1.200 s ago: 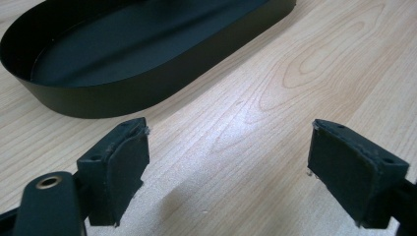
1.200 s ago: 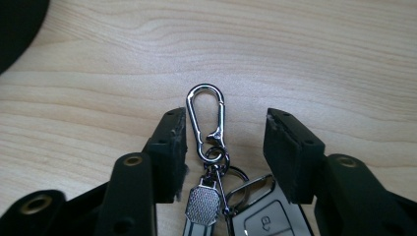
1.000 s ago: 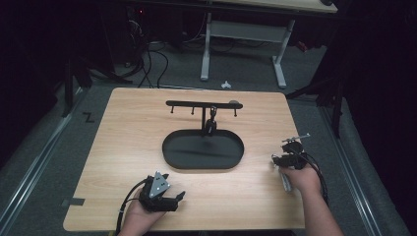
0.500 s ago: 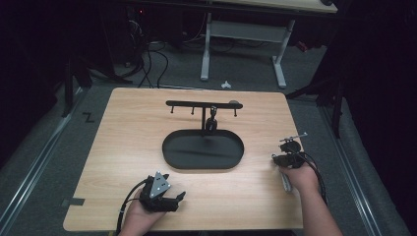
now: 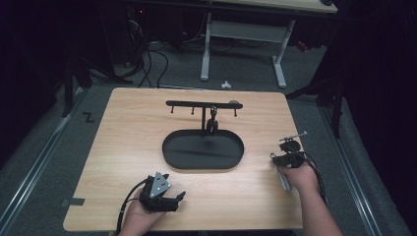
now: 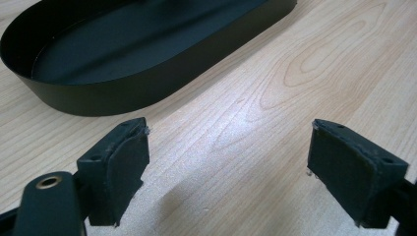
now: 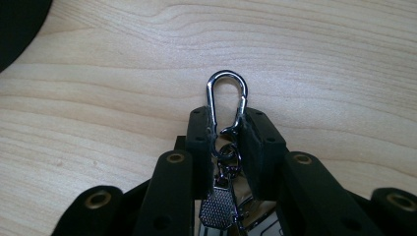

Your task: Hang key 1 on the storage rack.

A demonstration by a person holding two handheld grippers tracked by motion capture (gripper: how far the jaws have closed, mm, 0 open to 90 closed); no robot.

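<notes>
In the right gripper view my right gripper (image 7: 226, 125) is shut on a silver carabiner keychain (image 7: 226, 93). Its jaws have just been closing, and the pads press the clip's sides while its loop sticks out past the tips over the wood. From above, this gripper (image 5: 287, 151) sits near the table's right edge, right of the black oval tray (image 5: 172, 152). My left gripper (image 5: 172, 199) rests at the front of the table. Its jaws (image 6: 228, 162) stand wide open over bare wood, just short of the tray wall (image 6: 123, 96).
A black rack with small hooks (image 5: 192, 104) stands behind the tray, and a dark keychain (image 5: 213, 122) hangs from it. The wooden table (image 5: 128, 123) has free room on both sides of the tray. Cables and a desk frame (image 5: 206, 49) lie on the floor beyond.
The right gripper's jaws have narrowed onto the carabiner. Both hands stay where they were, and the left gripper is unchanged.
</notes>
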